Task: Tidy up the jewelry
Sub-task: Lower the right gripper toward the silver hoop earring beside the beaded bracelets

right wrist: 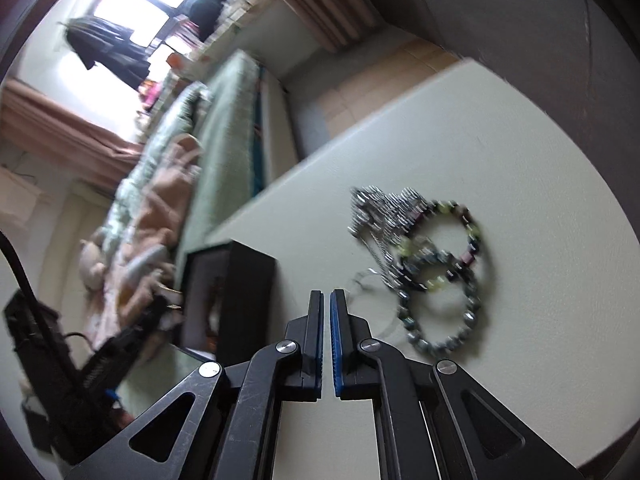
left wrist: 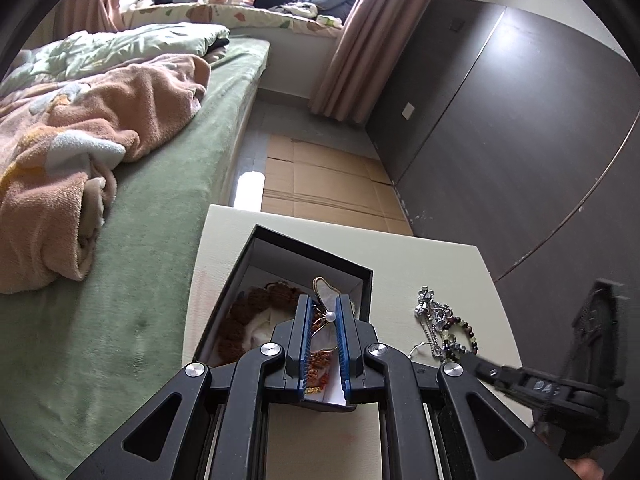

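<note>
A black jewelry box [left wrist: 362,276] with a white lining stands open on the cream table [left wrist: 420,256]. Inside lie brown beads [left wrist: 256,300] and orange beads [left wrist: 320,372]. My left gripper [left wrist: 325,304] is shut on a gold-rimmed pearl brooch [left wrist: 326,300] and holds it over the box. A pile of silver chains and bead bracelets [left wrist: 442,326] lies right of the box; it also shows in the right wrist view [right wrist: 432,264]. My right gripper [right wrist: 326,296] is shut and empty, above the table between the box [right wrist: 244,300] and the pile.
A green bed [left wrist: 160,240] with a peach blanket [left wrist: 80,140] borders the table's left side. Flattened cardboard [left wrist: 328,184] lies on the floor beyond the table. A dark wardrobe [left wrist: 520,140] stands to the right.
</note>
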